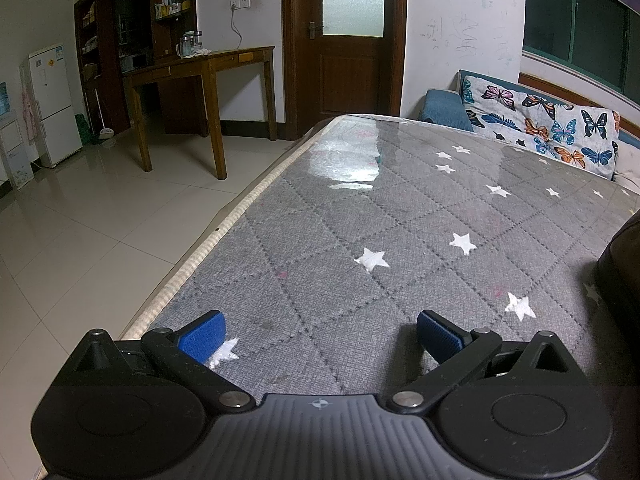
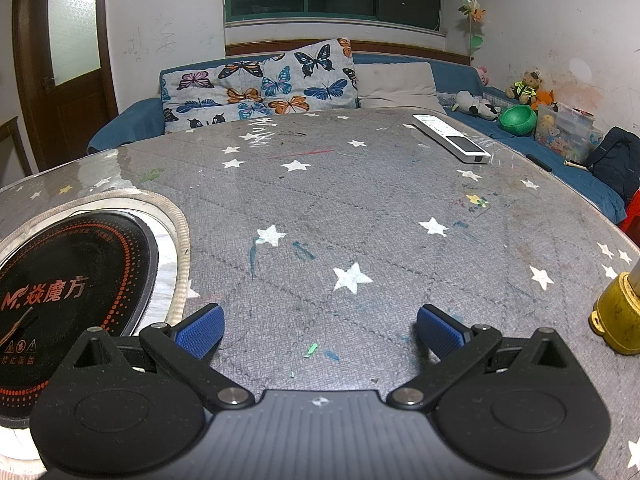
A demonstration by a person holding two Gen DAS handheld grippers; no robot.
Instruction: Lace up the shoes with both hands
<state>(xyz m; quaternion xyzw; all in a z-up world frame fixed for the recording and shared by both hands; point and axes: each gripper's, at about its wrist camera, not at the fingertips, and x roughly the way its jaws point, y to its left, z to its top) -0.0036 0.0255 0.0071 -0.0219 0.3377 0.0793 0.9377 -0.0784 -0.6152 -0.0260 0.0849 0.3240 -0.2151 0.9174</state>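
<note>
Hovering above the worktop point(image 1: 360, 216), the left gripper point(image 1: 320, 334) is held with its jaws spread wide and nothing between the blue pads point(image 1: 202, 338). The right gripper point(image 2: 320, 330) is likewise held wide apart and empty over the grey star-patterned cover. A built-in induction cooktop point(image 2: 76, 276) is seen at its left, with a brown lace end point(image 2: 18, 326) lying on the glass. A dark object point(image 1: 622, 264) at the left view's right edge cannot be identified. A remote control point(image 2: 450, 138) lies far off.
</note>
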